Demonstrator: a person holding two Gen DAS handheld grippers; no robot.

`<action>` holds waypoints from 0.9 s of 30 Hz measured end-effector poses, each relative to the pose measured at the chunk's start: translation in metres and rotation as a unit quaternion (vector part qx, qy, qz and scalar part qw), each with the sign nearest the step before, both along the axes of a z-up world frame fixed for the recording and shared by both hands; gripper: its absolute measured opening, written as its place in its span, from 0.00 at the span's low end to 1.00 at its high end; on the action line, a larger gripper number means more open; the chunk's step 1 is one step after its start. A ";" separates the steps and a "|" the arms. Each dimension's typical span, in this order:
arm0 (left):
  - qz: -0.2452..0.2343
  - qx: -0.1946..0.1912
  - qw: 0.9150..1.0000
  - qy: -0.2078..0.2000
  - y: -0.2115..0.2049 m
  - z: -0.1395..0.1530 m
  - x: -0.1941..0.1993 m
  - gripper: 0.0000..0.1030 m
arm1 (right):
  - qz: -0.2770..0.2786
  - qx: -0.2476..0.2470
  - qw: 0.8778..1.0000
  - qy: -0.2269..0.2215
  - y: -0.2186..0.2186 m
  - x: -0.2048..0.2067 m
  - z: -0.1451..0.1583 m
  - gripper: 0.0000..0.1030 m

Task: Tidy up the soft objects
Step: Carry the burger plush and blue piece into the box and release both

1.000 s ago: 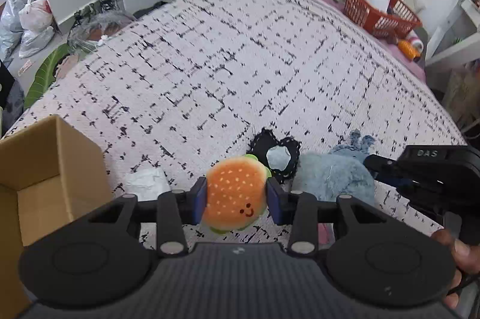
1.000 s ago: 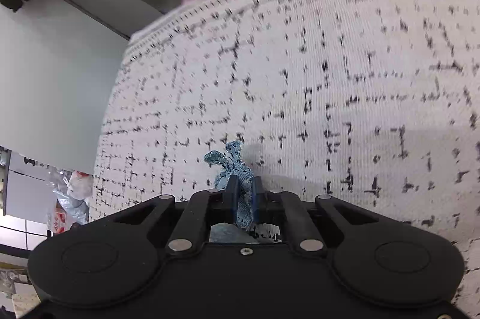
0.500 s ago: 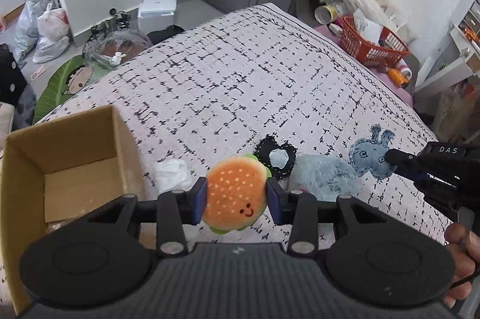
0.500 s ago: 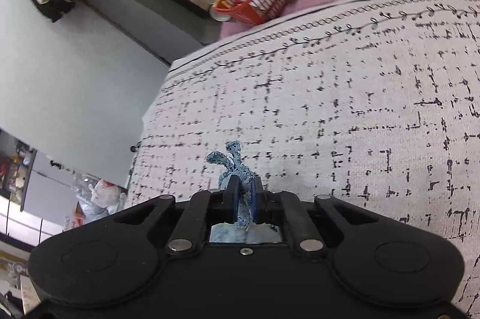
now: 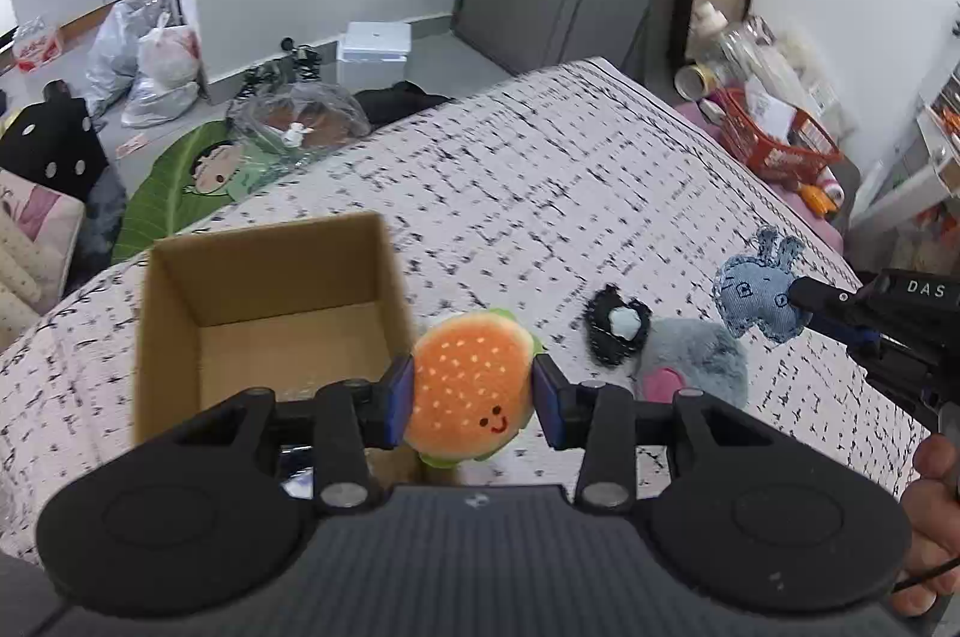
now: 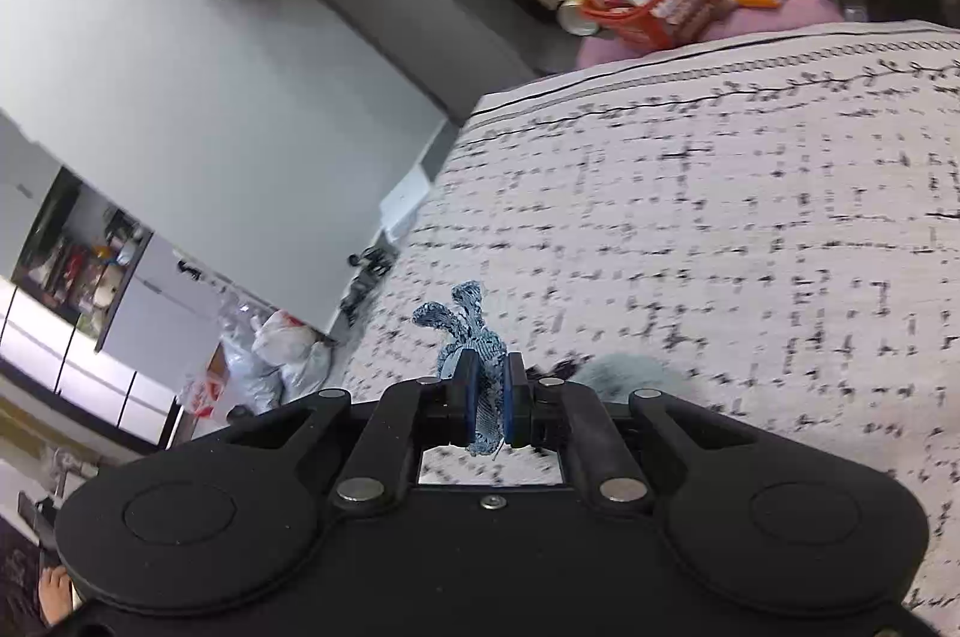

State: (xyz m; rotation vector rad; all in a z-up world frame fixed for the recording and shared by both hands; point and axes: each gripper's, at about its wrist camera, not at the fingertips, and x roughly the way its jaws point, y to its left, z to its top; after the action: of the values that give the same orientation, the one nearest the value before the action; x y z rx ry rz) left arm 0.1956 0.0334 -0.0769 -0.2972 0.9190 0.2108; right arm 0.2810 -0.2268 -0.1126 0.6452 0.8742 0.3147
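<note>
Clamping a hamburger plush (image 5: 471, 388) between its two blue pads, the left gripper (image 5: 474, 400) sits nearest in the left wrist view, its jaws spread only as wide as the toy's round orange bun, which bulges slightly past both pads and shows a small smiling face. The plush hangs just beside the near right corner of the cardboard box (image 5: 264, 319), level with its rim and not inside it. The box stands open on the patterned bedspread (image 5: 540, 193), its brown floor bare apart from something pale and unclear at the near edge. To the right of the box, past the plush, a fluffy grey toy (image 5: 696, 361) with a pink patch lies on the bedspread, and a small black lacy piece (image 5: 618, 331) with a pale centre rests touching its far left side. Further right of the box and raised off the bedspread, the right gripper (image 5: 801, 298) pinches a blue denim bunny (image 5: 756, 298) by its edge. In the right wrist view the right gripper (image 6: 487, 400) has its jaws nearly together, with only the thin denim bunny (image 6: 474, 337) between the pads and the frayed ears sticking up beyond the tips; the grey toy (image 6: 630, 373) shows just past its right finger. Beyond the far corner of the bedspread from the box, a red basket (image 5: 774, 139) of clutter sits against the wall.
</note>
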 end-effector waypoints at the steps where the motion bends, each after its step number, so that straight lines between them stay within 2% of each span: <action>1: 0.003 -0.001 1.000 -0.002 0.003 0.002 -0.003 0.39 | 0.005 -0.001 1.000 -0.001 0.005 -0.002 0.002 0.08; 12: 0.034 -0.001 0.999 -0.024 0.054 0.021 -0.033 0.39 | 0.054 0.001 0.998 -0.025 0.059 -0.027 0.028 0.08; 16: 0.047 -0.006 0.999 -0.026 0.072 0.020 -0.040 0.39 | 0.077 -0.016 0.996 -0.039 0.083 -0.038 0.035 0.08; 27: 0.066 -0.024 0.997 -0.023 0.111 0.010 -0.046 0.39 | 0.120 -0.034 0.992 -0.033 0.129 -0.044 0.026 0.08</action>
State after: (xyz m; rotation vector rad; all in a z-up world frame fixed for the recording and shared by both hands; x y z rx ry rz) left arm 0.1491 0.1443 -0.0672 -0.4063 0.8604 0.3018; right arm 0.2367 -0.0981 -0.0868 0.4634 0.8967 0.5179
